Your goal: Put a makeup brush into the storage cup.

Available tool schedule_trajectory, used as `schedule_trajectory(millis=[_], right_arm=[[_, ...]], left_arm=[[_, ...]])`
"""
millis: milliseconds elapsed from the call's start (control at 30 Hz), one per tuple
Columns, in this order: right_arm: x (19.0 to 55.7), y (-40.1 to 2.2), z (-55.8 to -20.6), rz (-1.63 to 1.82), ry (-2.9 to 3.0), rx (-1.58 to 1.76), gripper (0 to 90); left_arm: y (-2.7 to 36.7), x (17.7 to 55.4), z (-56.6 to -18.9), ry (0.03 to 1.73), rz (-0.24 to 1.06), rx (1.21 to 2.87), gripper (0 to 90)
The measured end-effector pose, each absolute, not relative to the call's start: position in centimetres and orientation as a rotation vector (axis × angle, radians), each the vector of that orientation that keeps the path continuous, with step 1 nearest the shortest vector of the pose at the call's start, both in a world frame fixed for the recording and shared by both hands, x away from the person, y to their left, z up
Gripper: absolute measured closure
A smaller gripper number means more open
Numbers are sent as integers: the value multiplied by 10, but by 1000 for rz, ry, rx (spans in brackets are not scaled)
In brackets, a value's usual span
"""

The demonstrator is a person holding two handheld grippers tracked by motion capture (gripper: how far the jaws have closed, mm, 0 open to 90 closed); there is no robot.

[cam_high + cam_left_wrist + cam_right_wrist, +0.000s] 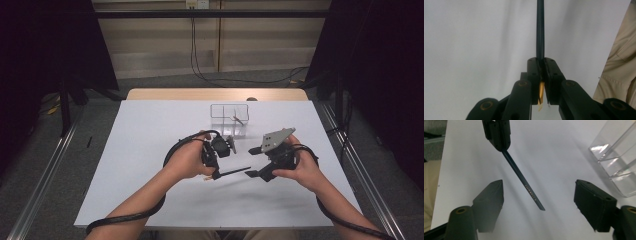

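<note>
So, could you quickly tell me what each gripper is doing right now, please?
Left gripper: closed on the dark pencil, near its sharpened end.
Right gripper: open, jaws either side of the pencil's free end, not touching it.

Looked along the left gripper (541, 65), jaws clamped tight on a dark pencil (540, 30). Shaft ran straight up from the pads to the top edge, over the white table (474, 37). Sharpened yellowish tip (541, 96) poked out below the pads, between the black links. Beige sleeve (620, 67) sat at the right edge.
</note>
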State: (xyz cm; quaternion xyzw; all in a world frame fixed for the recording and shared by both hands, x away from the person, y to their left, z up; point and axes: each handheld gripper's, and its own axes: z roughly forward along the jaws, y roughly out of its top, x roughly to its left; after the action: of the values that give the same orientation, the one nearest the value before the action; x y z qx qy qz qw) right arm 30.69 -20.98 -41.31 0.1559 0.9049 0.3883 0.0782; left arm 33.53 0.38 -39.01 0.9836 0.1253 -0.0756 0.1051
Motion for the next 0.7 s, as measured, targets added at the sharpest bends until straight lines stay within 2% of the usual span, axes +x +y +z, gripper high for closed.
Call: schedule_trajectory(millis=[167,300,400,500,600,700], right_arm=[[309,-201,-415,1124,2755,410,373],[310,-196,-417,1067,2799,382,382],[311,-192,-419,1026,2824,359,426],[313,-188,-421,988,2841,320,509],[314,-184,-422,962,2861,307,553],[313,-181,-424,943,2881,288,646]], left_arm=[[2,335,-389,381,-226,2887,840],[2,337,-388,367,-229,2893,840],[2,337,-388,363,-230,2888,840],[1,337,-387,355,-230,2885,840],[0,335,-387,340,-231,2882,840],[-1,333,-386,338,-235,2875,840]])
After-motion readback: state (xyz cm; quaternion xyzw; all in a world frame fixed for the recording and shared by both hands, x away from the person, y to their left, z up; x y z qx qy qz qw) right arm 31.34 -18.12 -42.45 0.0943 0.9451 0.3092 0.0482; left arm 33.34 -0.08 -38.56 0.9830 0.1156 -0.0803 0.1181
